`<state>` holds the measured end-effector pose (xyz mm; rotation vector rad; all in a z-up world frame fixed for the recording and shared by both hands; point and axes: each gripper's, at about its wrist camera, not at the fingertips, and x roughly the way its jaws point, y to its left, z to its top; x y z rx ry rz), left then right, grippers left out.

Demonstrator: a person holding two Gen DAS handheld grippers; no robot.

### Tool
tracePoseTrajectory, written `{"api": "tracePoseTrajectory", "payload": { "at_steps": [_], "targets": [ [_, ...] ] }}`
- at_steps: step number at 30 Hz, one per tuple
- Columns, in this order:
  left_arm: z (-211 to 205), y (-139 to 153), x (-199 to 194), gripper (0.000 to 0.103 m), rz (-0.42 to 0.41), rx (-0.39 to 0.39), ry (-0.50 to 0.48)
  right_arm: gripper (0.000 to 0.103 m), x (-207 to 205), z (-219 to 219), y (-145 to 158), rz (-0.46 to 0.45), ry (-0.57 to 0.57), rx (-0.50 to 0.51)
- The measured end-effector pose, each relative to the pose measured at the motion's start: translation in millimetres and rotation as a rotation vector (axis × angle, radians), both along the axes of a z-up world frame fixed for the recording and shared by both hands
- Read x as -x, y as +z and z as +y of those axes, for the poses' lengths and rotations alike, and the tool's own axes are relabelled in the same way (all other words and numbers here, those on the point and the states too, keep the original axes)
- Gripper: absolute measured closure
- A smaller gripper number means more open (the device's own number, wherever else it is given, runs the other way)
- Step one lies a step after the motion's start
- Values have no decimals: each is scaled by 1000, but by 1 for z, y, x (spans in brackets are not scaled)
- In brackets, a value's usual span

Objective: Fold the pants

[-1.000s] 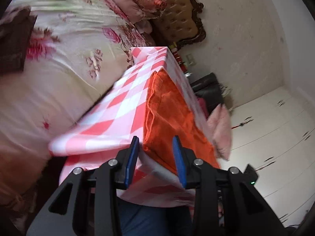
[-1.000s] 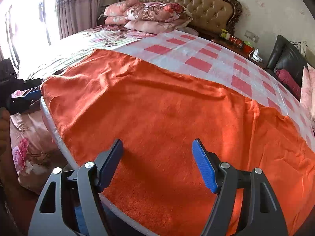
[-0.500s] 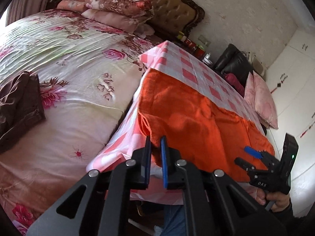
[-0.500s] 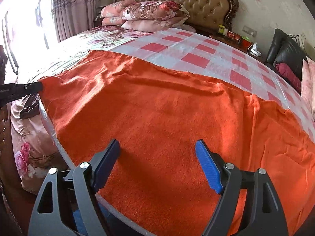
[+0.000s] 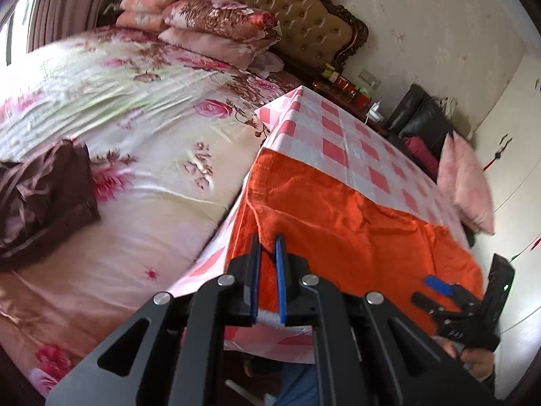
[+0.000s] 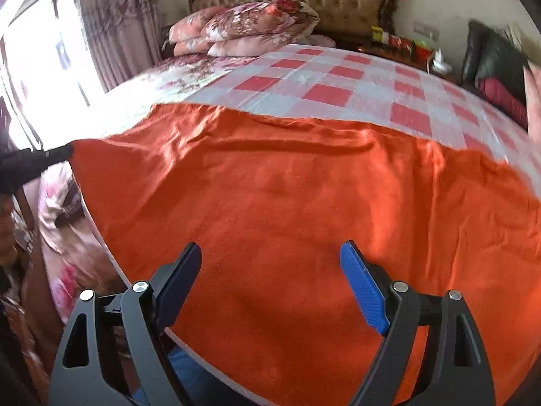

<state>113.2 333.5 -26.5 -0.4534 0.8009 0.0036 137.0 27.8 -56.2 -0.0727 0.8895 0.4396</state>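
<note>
2 grippers work over the orange pants [image 6: 304, 209], which lie spread across the near part of a bench under a pink-and-white checked cloth [image 5: 341, 135]. The left gripper [image 5: 267, 253] has its fingers [image 5: 280, 260] drawn nearly together, pinching a raised corner of the pants at the bench's near left edge; a thin fold of orange fabric stands between the 2 blue pads, and the cloth there is lifted off the bench. From that pinch the pants stretch away ahead and to the right of the fingers, with a creased ridge running along their far edge.

The right gripper [image 6: 270, 270] has its fingers [image 6: 361, 287] spread wide, nothing between them, hovering just above the near edge of the pants; whether the tips touch the fabric cannot be told. The same gripper appears in the left wrist view at lower right [image 5: 439, 291], beside the pants' near right part.

Left of the left fingers lies a bed [image 5: 135, 135] with a floral cover, a dark brown garment [image 5: 44, 196] on it. Far ahead are stacked pillows [image 6: 247, 30] against a tufted headboard [image 5: 297, 17].
</note>
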Motion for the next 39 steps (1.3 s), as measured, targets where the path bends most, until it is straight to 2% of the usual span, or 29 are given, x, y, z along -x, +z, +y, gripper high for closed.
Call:
{"api": "tracePoseTrajectory", "payload": {
  "at_steps": [1, 4, 7, 9, 11, 13, 15, 22, 25, 27, 28, 29, 30, 33, 38, 39],
  "targets": [
    [0, 0, -1, 94, 9, -2, 1, 22, 0, -4, 1, 1, -9, -4],
    [9, -14, 0, 80, 72, 27, 42, 22, 2, -15, 0, 2, -19, -9],
    [23, -33, 8, 79, 99, 106, 70, 21, 7, -21, -3, -16, -11, 15],
    [27, -42, 11, 73, 109, 101, 83, 21, 9, -22, -4, -28, -8, 40],
    [25, -46, 13, 68, 98, 129, 41, 21, 11, -20, -6, -43, -9, 82],
    [24, -47, 13, 68, 85, 151, 17, 22, 13, -21, -8, -63, -17, 131],
    [18, -49, 9, 70, 95, 115, -8, 22, 14, -26, -8, -60, -28, 132],
    [-16, -45, 17, 68, 29, -186, -162, 22, 10, -55, -8, -54, -84, 134],
    [-16, -47, 23, 68, 5, -259, -195, 22, 10, -59, -8, -60, -74, 133],
    [-11, -48, 22, 68, 2, -269, -200, 22, 10, -60, -8, -58, -72, 133],
    [-7, -49, 22, 72, -4, -260, -204, 22, 9, -61, -8, -58, -72, 133],
    [-3, -49, 21, 78, -9, -232, -209, 22, 10, -61, -8, -59, -72, 133],
    [1, -51, 20, 78, -12, -191, -213, 21, 10, -60, -8, -59, -73, 133],
    [8, -56, 15, 79, -2, -137, -203, 21, 10, -61, -8, -59, -71, 135],
    [2, -53, 11, 80, 2, -164, -185, 20, 10, -61, -7, -61, -71, 134],
    [2, -52, 10, 81, -1, -150, -181, 20, 10, -62, -7, -62, -70, 134]
  ]
}}
